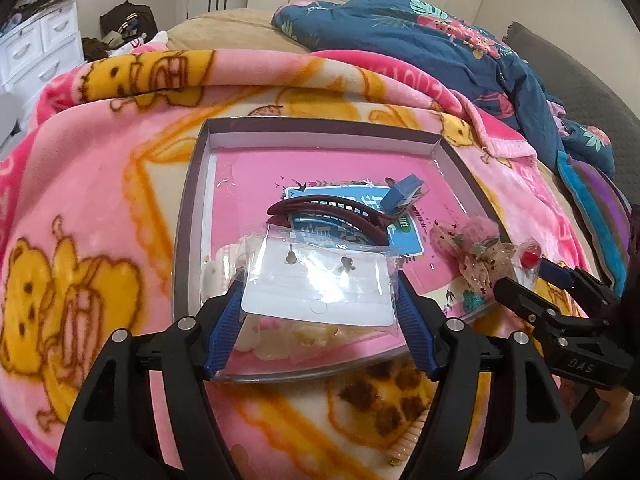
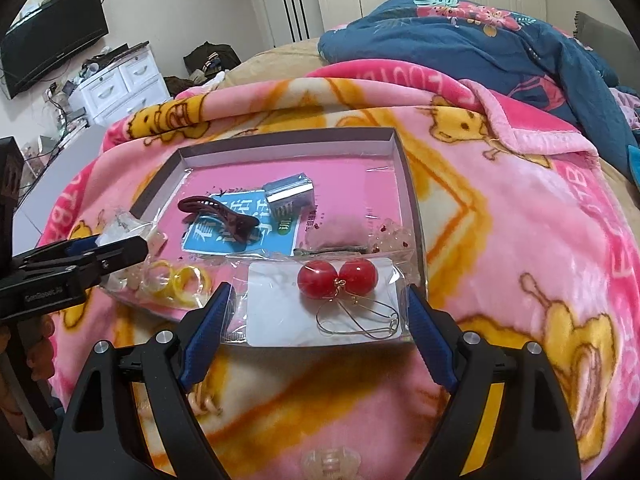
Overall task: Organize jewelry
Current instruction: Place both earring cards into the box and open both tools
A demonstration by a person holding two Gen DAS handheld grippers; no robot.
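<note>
A shallow box (image 1: 324,123) (image 2: 406,184) with a pink floor lies on the blanket. My left gripper (image 1: 318,300) is shut on a clear bag with a white card of small stud earrings (image 1: 320,284), held over the box's near edge. My right gripper (image 2: 320,304) is shut on a clear bag with a card of red ball earrings (image 2: 338,278), at the box's near right corner. In the box lie a dark red hair clip (image 1: 332,210) (image 2: 218,214), a small blue-grey box (image 1: 404,192) (image 2: 290,196), yellow rings (image 2: 180,282) and a pink fluffy clip (image 1: 476,240).
The box sits on a pink cartoon blanket (image 1: 100,200) (image 2: 520,240) over a bed. A blue floral quilt (image 1: 460,52) (image 2: 480,40) is bunched at the back right. A peach spiral hair tie (image 1: 406,444) and a clear clip (image 2: 328,462) lie on the blanket near me.
</note>
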